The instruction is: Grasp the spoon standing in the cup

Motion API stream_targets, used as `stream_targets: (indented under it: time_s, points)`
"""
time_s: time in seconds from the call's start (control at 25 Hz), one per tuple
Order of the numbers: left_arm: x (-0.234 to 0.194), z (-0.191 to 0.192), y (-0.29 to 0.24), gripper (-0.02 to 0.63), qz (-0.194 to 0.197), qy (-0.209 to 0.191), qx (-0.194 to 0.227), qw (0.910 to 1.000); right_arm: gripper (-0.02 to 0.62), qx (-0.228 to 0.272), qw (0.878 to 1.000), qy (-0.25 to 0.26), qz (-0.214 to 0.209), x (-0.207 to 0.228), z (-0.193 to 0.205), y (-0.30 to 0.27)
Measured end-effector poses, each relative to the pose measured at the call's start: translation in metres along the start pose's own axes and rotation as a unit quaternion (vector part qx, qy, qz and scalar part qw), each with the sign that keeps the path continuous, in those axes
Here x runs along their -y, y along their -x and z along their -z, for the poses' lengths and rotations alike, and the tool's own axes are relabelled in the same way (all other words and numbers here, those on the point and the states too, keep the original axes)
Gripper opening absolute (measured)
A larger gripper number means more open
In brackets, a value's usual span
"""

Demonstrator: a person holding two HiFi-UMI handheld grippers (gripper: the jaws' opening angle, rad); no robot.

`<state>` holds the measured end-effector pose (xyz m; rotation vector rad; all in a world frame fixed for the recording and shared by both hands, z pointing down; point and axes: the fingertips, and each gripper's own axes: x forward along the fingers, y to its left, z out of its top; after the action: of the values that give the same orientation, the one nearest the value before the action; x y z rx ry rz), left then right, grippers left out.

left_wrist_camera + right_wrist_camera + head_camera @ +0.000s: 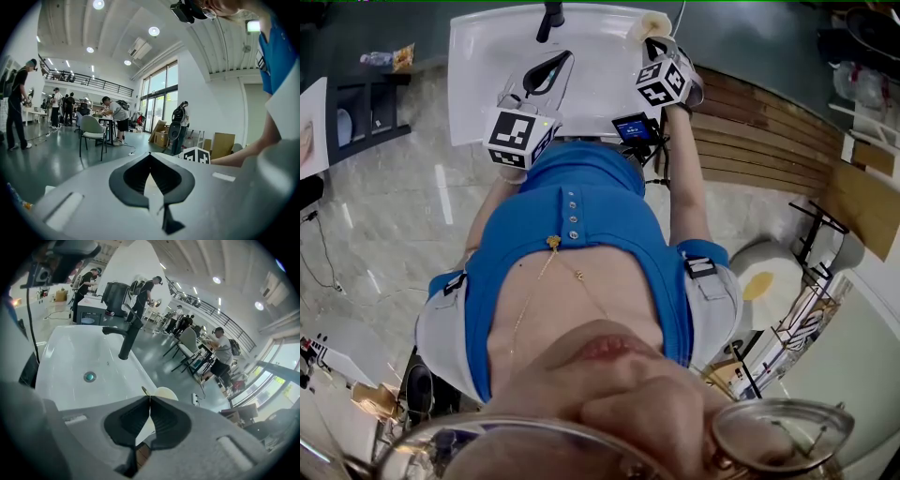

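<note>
Eyeglasses (778,436) and a blue shirt (581,225) fill the head view closest to the lens; both arms reach past them to a white basin (487,56).

At the left, the left gripper (568,54) hangs over the basin. Its own view shows its jaws pressed together at the tips with nothing between them, and it points out into the hall rather than at the task's things.

Further right stands the black tap (126,341), with the drain (89,376) in the basin floor in front of it.

Right again, a cream cup (164,392) sits at the basin's far right corner, seemingly on the rim. The top of the spoon (145,390) shows just at its left edge.

The right gripper (150,397) is the one near it. Its jaws are also closed tip to tip and empty, with the cup just beyond them.

To do the grasp well, I judge that the right gripper's jaws should be opened first. They should then be eased forward to straddle the spoon's handle above the cup's lip, and closed on the handle alone. The cup looks light and sits near the edge, so a jaw nudging its wall could tip it off. A straight approach along the jaw line, with no sideways sweep, seems safest.
</note>
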<state>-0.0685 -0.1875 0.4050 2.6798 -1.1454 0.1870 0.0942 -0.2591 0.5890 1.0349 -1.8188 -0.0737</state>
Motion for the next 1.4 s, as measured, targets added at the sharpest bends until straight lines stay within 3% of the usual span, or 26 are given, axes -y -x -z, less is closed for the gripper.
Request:
stream_targets:
  time_s: [0.16, 0.96, 1.4]
  points:
    - [-0.002, 0.000, 0.002, 0.000, -0.005, 0.001, 0.001, 1.0000, 0.030, -0.010, 1.000, 0.014, -0.004, -0.001, 0.002, -0.006]
    - [-0.007, 0.003, 0.007, 0.000, -0.024, 0.005, 0.001, 0.9997, 0.009, -0.018, 0.995, 0.098, 0.017, -0.003, 0.001, -0.020]
    - [-0.003, 0.002, 0.002, 0.000, -0.012, 0.000, 0.001, 0.9999, 0.006, 0.003, 0.996, 0.083, 0.038, 0.006, 0.000, -0.009]
